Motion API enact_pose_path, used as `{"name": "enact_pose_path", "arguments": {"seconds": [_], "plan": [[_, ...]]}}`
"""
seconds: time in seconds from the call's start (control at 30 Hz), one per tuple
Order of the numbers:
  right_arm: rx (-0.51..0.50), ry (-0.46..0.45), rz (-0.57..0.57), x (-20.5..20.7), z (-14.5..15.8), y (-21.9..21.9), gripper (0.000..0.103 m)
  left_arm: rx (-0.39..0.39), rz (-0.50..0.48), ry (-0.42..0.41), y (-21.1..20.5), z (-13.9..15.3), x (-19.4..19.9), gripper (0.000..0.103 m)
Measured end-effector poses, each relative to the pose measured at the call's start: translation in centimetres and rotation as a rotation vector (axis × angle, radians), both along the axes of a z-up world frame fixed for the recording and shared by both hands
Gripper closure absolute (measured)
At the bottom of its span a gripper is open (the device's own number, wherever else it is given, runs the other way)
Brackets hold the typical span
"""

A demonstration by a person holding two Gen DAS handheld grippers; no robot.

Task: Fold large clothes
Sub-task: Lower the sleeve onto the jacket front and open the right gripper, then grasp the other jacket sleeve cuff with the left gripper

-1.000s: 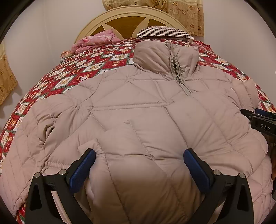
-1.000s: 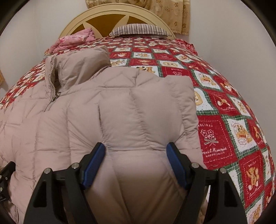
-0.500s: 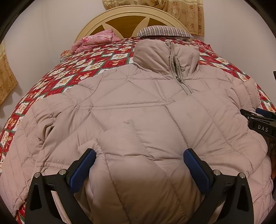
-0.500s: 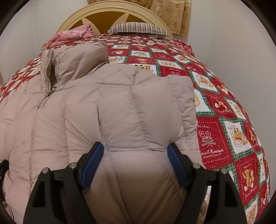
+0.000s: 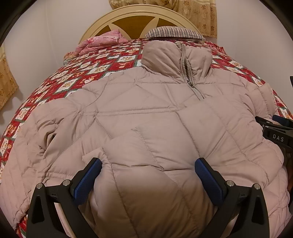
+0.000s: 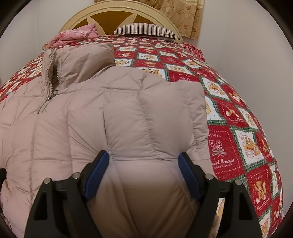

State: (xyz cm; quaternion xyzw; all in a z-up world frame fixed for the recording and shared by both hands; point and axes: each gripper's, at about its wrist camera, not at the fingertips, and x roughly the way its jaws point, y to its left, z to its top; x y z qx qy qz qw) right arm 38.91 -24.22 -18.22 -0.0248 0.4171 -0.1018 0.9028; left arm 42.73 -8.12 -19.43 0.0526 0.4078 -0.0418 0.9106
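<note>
Both sets of jaws stood wide, puffy fabric bulging between the blue pads but not clamped. The left gripper (image 5: pixel 147 175) bracketed a folded-in sleeve of the beige quilted down jacket (image 5: pixel 155 113); the right gripper (image 6: pixel 143 168) straddled the other sleeve near the jacket's edge. The jacket lay front-up across the red patchwork bedspread (image 6: pixel 238 117), collar toward the cream headboard (image 5: pixel 139 16). The risk, as it looked: slick, springy padding could slip a shallow pinch, letting the sleeves flop open
</note>
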Motion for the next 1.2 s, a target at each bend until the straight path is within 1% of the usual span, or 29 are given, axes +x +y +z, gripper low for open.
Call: {"name": "enact_pose_path", "arguments": {"seconds": [0.17, 0.27, 0.37, 0.4, 0.47, 0.57, 0.6, 0.67, 0.73, 0.8, 0.83, 0.87, 0.93, 0.97, 1.03, 1.1, 1.13, 1.17, 1.2], "plan": [[-0.048, 0.004, -0.004, 0.0, 0.0, 0.6, 0.02, 0.004, -0.003, 0.01, -0.1, 0.0, 0.2, 0.001], [-0.039, 0.001, -0.006, 0.0, 0.0, 0.4, 0.02, -0.03, -0.04, 0.035, 0.8, 1.0, -0.1, 0.001], [-0.037, -0.001, -0.008, 0.0, 0.0, 0.3, 0.019, -0.072, -0.037, 0.009, 3.2, 3.2, -2.2, 0.001], [-0.036, -0.001, -0.008, -0.1, 0.0, 0.3, 0.019, -0.096, -0.031, -0.016, 4.7, 4.2, -3.4, 0.001], [-0.034, -0.002, -0.007, -0.1, 0.0, 0.3, 0.018, -0.112, -0.014, -0.049, 7.0, 5.6, -5.2, 0.001], [-0.035, -0.004, -0.008, 0.0, 0.0, 0.3, 0.018, -0.158, 0.046, -0.09, 13.2, 7.1, -9.3, 0.001], [-0.036, -0.005, -0.008, 0.0, -0.1, 0.3, 0.018, -0.163, 0.07, -0.097, 14.9, 7.2, -10.3, 0.001], [-0.036, -0.007, -0.008, 0.0, 0.0, 0.3, 0.018, -0.161, 0.147, -0.098, 19.7, 7.0, -13.0, 0.001], [-0.029, -0.009, -0.007, -0.1, 0.0, 0.2, 0.018, -0.158, 0.227, -0.105, 24.0, 6.6, -15.3, 0.001], [-0.027, -0.01, -0.006, 0.0, 0.0, 0.2, 0.018, -0.145, 0.353, -0.108, 28.6, 5.7, -17.6, 0.001], [-0.028, -0.01, -0.006, -0.1, 0.0, 0.2, 0.018, -0.153, 0.418, -0.104, 31.0, 5.1, -18.7, 0.001], [-0.026, -0.012, -0.004, -0.1, 0.0, 0.1, 0.018, -0.172, 0.462, -0.103, 32.8, 4.5, -19.5, 0.001], [-0.024, -0.014, -0.004, -0.1, 0.1, 0.1, 0.017, -0.238, 0.543, -0.095, 36.0, 3.0, -20.9, 0.001], [-0.024, -0.016, -0.004, -0.1, 0.1, 0.1, 0.017, -0.284, 0.577, -0.08, 37.4, 2.2, -21.3, 0.001], [-0.024, -0.019, -0.004, -0.2, 0.1, 0.2, 0.017, -0.357, 0.604, -0.078, 38.5, 1.1, -21.5, 0.001], [-0.026, -0.022, -0.005, -0.2, 0.2, 0.2, 0.017, -0.362, 0.615, -0.08, 38.3, 0.5, -20.9, 0.001], [-0.029, -0.024, -0.005, -0.3, 0.2, 0.2, 0.017, -0.359, 0.6, -0.084, 37.9, 0.4, -20.5, 0.003], [-0.032, -0.026, -0.007, -0.3, 0.2, 0.2, 0.017, -0.336, 0.585, -0.091, 37.4, 0.2, -20.0, 0.006], [-0.033, -0.027, -0.007, -0.3, 0.2, 0.2, 0.016, -0.303, 0.581, -0.09, 36.9, 0.1, -19.6, 0.022]]}}
